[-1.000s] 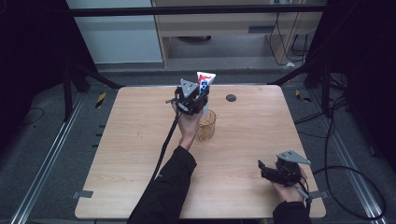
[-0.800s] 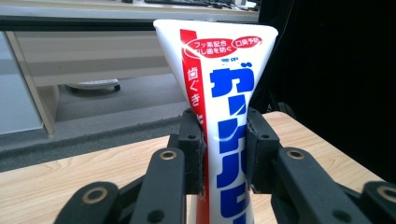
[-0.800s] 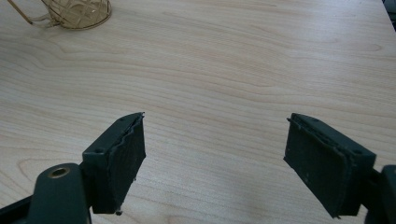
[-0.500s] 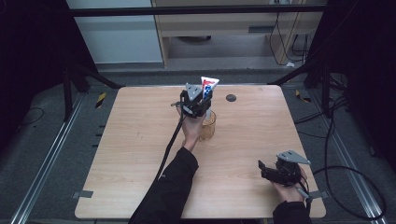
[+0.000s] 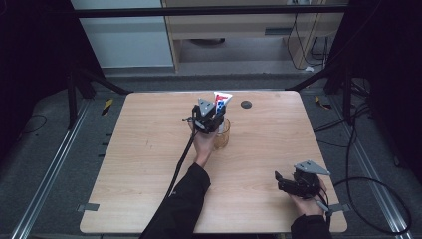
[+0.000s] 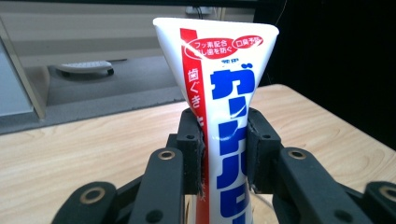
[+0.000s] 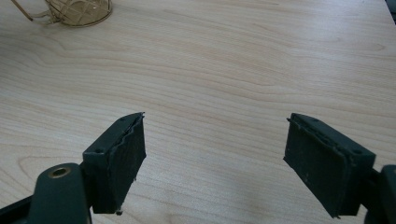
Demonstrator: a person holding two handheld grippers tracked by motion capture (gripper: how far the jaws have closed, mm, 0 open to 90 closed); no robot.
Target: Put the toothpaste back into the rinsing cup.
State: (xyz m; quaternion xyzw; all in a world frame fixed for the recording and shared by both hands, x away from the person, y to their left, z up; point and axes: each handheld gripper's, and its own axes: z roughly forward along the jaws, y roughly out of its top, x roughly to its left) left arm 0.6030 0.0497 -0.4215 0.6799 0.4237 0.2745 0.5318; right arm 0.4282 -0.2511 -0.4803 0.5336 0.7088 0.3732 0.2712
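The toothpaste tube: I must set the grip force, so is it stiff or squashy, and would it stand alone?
The toothpaste tube is probably squashy: it narrows where the left gripper pinches it. Its flat crimped end is up, so it would likely tip without the glass cup.

Black sleeves (image 5: 181, 204) — black grippers, grey three-cornered plates (image 5: 311, 167)

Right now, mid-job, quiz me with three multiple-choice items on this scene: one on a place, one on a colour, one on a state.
1. Where is the toothpaste tube?
A. flat on the table
B. between the left gripper jaws, over the amber glass cup
C. in the right gripper

2. The tube's large lettering is:
A. blue
B. green
C. black

3. The right gripper is:
A. shut on the cup
B. shut, empty
C. open, empty

Answers: B, the pads pinch the tube above the cup; A, blue characters on white; C, only bare wood shows between its jaws.
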